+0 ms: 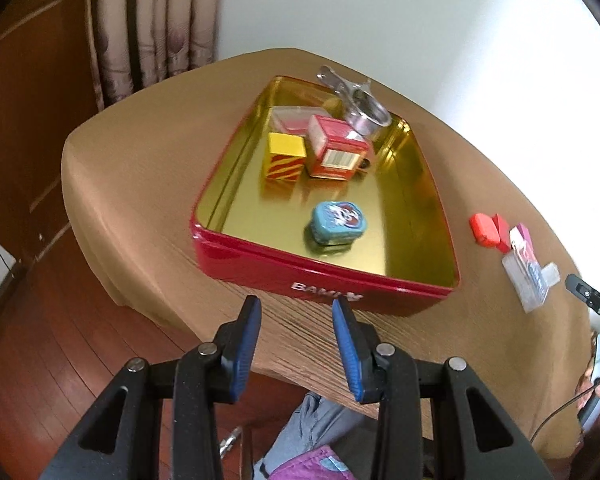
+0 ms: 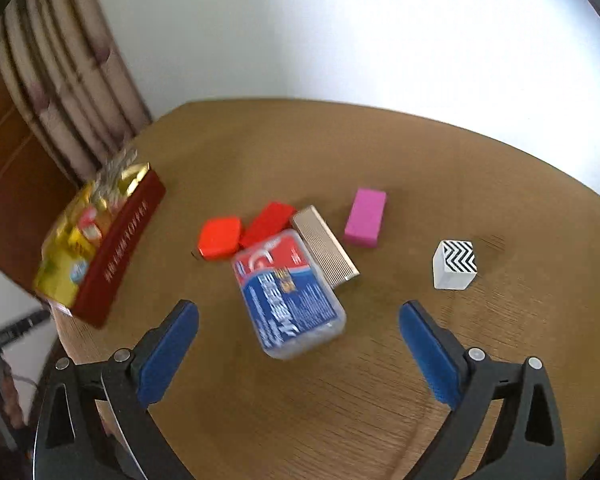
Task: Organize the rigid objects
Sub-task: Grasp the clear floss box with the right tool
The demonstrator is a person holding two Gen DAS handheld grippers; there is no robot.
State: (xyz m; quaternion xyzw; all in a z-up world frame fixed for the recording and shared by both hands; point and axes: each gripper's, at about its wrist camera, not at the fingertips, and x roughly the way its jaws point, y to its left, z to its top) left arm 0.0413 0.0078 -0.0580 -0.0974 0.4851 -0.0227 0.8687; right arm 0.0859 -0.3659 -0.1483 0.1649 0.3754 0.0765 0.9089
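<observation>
I had my right gripper [image 2: 298, 346] spread wide, empty, over the clear plastic case [image 2: 290, 294] mid-table; next, close on it for the red tin [image 1: 324, 276]. Left gripper [image 1: 296, 344] hung part-open, empty.

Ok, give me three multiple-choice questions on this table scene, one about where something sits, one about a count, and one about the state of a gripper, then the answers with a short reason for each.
1. Where is the small blue tin?
A. Inside the red tray
B. On the table beside the pink block
C. Between the left gripper's fingers

2. How many pink blocks lie on the table in the right wrist view?
A. None
B. One
C. Three

3. How is the right gripper?
A. Shut on the white zigzag cube
B. Shut with nothing in it
C. Open, holding nothing

Answers:
1. A, the tin rests on the tray's gold floor.
2. B, a single pink block lies near the zigzag cube.
3. C, its blue fingers stand wide apart with only the table and the clear case ahead of them.
</observation>
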